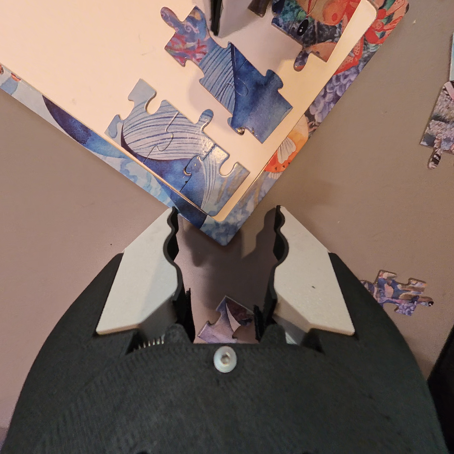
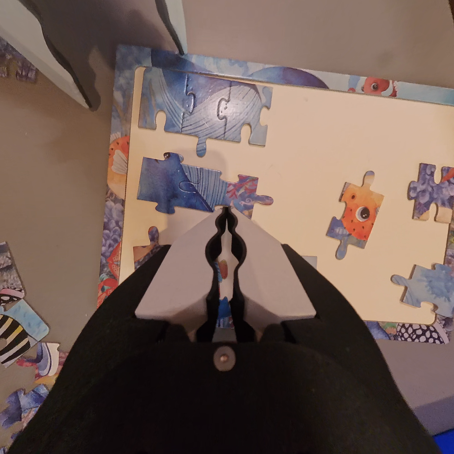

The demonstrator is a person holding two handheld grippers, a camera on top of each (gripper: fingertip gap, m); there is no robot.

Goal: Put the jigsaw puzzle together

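Left gripper (image 1: 226,213): spread wide, nothing between the fingers, tips poised at the near corner of the puzzle tray (image 1: 222,234). Left tip just over the tray's border; contact not discernible. Below the fingers, near the gripper's body, a loose purple piece (image 1: 227,321) on the grey table (image 1: 61,245). Off to the right, another loose piece (image 1: 398,292) on the table, and a grey-patterned one (image 1: 439,122) farther up at the edge.

On the tray beyond the tips: joined whale pieces (image 1: 172,147) seated in the corner against the frame. Farther in, a second joined blue strip (image 1: 231,73), lying slightly askew on the cream base.

Right gripper (image 2: 227,208): pinched nearly shut, only a sliver between the tips, no piece gripped. Tips set at the lower edge of the blue strip (image 2: 196,186), at or against it; contact itself not resolvable. Beneath the fingers, glimpses of other pieces on the tray floor.

Beyond, corner whale group (image 2: 208,110) along the top frame. To the right, well apart: orange fish piece (image 2: 356,213), purple piece (image 2: 432,194), pale blue piece (image 2: 427,287). Loose pieces scattered on the table at left, including a striped one (image 2: 17,326). Far top left, the left gripper's fingers (image 2: 61,61).
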